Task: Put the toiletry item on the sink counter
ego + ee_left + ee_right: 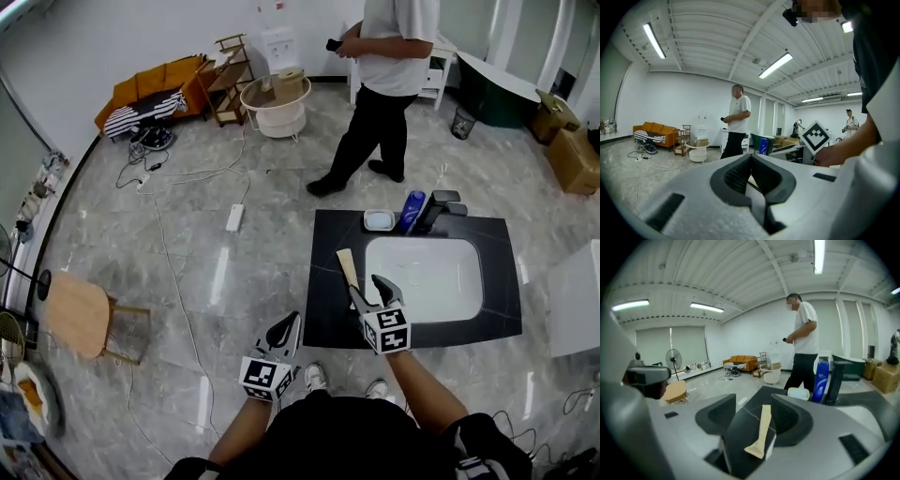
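Note:
A long, flat, pale wooden toiletry item point(347, 267) lies on the black sink counter point(328, 234), just left of the white basin point(427, 277). My right gripper point(370, 289) hovers over its near end and stands open. In the right gripper view the wooden item point(762, 425) rests on the counter between the two spread jaws, and neither pad touches it. My left gripper point(284, 330) hangs off the counter's front left corner, over the floor. In the left gripper view its jaws meet at the tip, so the left gripper point(751, 158) is shut with nothing in it.
A blue bottle point(411, 210), a white soap dish point(379, 219) and a black faucet point(439, 208) stand along the counter's far edge. A person point(384, 84) stands beyond the counter. A wooden stool point(80, 314) and cables are on the floor to the left.

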Tool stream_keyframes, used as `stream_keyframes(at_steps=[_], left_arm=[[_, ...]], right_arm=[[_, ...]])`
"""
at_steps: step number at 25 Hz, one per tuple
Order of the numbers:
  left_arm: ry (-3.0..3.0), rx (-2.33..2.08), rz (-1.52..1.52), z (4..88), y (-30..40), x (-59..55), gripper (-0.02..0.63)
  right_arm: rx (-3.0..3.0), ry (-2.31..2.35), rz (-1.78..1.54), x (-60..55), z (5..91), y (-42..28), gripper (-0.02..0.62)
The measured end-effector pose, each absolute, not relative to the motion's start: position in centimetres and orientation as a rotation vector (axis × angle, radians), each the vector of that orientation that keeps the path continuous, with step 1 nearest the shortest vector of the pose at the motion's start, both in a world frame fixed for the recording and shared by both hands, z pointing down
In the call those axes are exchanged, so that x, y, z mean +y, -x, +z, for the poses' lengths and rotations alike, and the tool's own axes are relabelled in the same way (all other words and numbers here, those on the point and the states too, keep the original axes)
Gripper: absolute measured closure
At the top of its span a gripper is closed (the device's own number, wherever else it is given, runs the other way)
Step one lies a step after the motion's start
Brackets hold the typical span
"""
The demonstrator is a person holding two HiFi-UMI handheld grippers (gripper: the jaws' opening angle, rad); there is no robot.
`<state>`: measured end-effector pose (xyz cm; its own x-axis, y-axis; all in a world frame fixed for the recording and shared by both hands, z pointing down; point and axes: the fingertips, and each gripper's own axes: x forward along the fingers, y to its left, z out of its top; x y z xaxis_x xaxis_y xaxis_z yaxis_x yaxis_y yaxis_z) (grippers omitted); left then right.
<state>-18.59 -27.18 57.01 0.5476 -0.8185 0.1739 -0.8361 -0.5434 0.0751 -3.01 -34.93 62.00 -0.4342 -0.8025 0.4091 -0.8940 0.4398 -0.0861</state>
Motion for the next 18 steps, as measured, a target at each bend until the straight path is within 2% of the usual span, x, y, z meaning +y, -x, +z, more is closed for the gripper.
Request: stream_keyframes(at_steps=[4,10,18], left_arm=[[-2.674,-1.421,0.164,55.5,17.6,-28.0,0.600],[-2.696,-1.451,0.133,53.7,17.0,-28.6,0.600],[-2.726,-1.433,0.090,51.7,14.5,-27.6,0.600]], right_arm=[[-2.466,-1.492,0.228,-33.2,56.7,1.6,0.391],[-2.492,-1.597,0.106,-30.6,51.4,-2.0,0.589],[-2.483,-1.606,-0.004,-27.8,48.3,-4.6,0.591]])
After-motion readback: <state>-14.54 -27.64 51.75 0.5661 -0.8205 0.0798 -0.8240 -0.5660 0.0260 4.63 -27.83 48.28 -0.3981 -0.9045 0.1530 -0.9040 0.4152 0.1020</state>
